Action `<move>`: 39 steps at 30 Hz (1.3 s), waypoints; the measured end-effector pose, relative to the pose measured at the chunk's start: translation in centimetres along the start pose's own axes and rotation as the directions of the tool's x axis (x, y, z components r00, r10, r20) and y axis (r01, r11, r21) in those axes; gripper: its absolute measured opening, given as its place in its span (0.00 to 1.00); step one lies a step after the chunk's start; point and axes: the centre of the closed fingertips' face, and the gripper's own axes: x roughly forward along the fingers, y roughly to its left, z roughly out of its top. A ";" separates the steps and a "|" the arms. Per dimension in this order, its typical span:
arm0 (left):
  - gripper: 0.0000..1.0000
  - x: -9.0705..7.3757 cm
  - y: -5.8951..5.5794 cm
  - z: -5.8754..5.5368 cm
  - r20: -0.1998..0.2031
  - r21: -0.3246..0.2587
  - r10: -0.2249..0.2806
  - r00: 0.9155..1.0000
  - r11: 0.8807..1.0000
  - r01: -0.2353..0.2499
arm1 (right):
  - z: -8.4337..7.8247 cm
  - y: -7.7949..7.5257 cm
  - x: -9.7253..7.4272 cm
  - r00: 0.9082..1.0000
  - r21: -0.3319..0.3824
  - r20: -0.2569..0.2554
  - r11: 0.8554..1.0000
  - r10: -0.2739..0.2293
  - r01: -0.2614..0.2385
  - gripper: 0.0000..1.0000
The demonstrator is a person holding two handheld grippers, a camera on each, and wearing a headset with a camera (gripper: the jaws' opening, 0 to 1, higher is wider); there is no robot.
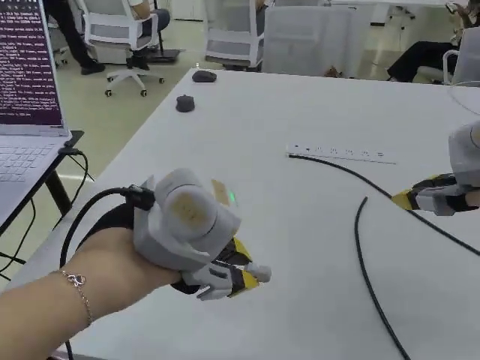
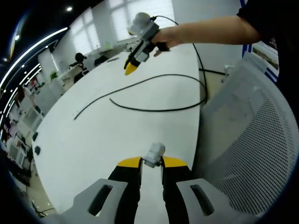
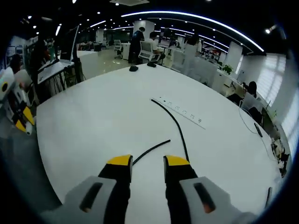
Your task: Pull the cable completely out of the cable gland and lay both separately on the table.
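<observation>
The small grey cable gland (image 2: 153, 153) sits clamped between the yellow-tipped jaws of the left gripper (image 2: 150, 162), over the white table (image 2: 93, 140). The black cable (image 2: 154, 110) lies loose on the tabletop, free of the gland. The right gripper (image 3: 148, 162) hovers above the cable, its jaws parted and empty, with a power strip (image 3: 180, 111) beyond.

Broad white table (image 1: 300, 225): smooth, matt, faint sheen. Long thin black cable (image 2: 163, 110): smooth rubbery sheath, dull. Small pale grey cable gland (image 2: 154, 152): moulded plastic, slight gloss. Left hand-held gripper (image 2: 152, 163): matt light grey plastic shell, yellow-and-black jaw ends, satin. White chair back (image 2: 261, 140): perforated mesh, coarse-looking. Long white power strip (image 1: 341, 154): hard smooth plastic.
</observation>
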 end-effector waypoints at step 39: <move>0.49 -3.4 -0.4 -4.8 0.005 -0.382 -0.093 0.996 0.920 0.088 | -9.3 13.6 -9.5 0.988 0.269 0.005 0.952 0.152 -0.147 0.30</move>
